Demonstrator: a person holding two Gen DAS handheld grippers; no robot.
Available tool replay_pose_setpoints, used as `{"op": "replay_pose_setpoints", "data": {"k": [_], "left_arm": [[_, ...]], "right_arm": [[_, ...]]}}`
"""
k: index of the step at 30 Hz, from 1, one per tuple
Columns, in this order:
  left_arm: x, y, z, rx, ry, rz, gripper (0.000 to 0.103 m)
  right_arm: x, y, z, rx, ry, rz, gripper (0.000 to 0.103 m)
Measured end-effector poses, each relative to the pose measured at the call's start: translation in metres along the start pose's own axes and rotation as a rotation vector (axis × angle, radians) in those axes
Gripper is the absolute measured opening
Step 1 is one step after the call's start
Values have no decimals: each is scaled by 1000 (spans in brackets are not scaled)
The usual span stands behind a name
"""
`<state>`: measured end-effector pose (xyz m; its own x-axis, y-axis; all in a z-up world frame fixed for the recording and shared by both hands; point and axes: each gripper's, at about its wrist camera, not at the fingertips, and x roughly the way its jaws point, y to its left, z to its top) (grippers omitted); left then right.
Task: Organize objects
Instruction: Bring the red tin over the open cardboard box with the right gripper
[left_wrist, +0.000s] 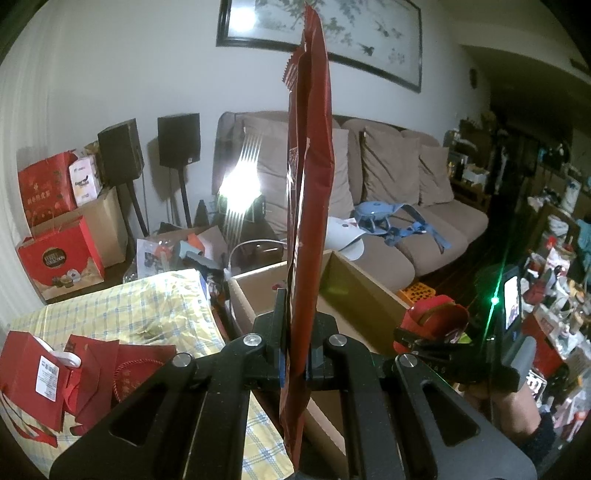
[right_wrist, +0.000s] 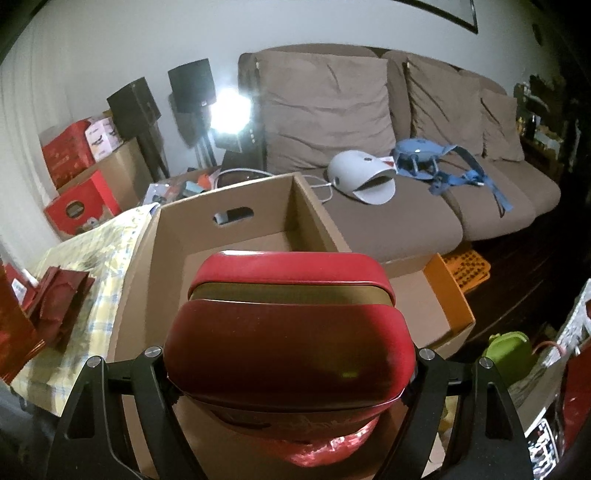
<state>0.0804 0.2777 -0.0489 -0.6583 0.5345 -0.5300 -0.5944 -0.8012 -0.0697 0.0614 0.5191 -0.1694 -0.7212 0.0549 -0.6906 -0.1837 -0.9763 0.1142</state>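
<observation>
My left gripper (left_wrist: 295, 363) pinching thin red packet (left_wrist: 310, 184) low – floppy, light. My right gripper (right_wrist: 291, 363) spread wide round red tin (right_wrist: 290, 332), mid frame – hard, slippery; hold sides over cardboard box (right_wrist: 177, 229).

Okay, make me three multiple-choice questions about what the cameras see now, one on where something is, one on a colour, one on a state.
1. Where is the white domed device?
A. on the sofa seat
B. in the cardboard box
C. on the checked cloth

2. What colour is the tin in the right gripper?
A. blue
B. red
C. green

3. How is the left gripper?
A. wide open
B. out of view
C. shut on a red flat packet

Key: 1 A, it rests on the sofa; 2 B, red lid and body; 3 C, both pads pinch the red flat packet.
</observation>
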Motion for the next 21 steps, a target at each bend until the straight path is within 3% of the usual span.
{"op": "replay_pose_setpoints", "data": {"k": [17, 21], "left_arm": [[1, -1, -1, -1, 10, -1, 6], [4, 3, -2, -26, 35, -29, 6]], "right_arm": [[15, 10, -4, -28, 78, 24, 83], [18, 13, -6, -43, 94, 14, 83]]}}
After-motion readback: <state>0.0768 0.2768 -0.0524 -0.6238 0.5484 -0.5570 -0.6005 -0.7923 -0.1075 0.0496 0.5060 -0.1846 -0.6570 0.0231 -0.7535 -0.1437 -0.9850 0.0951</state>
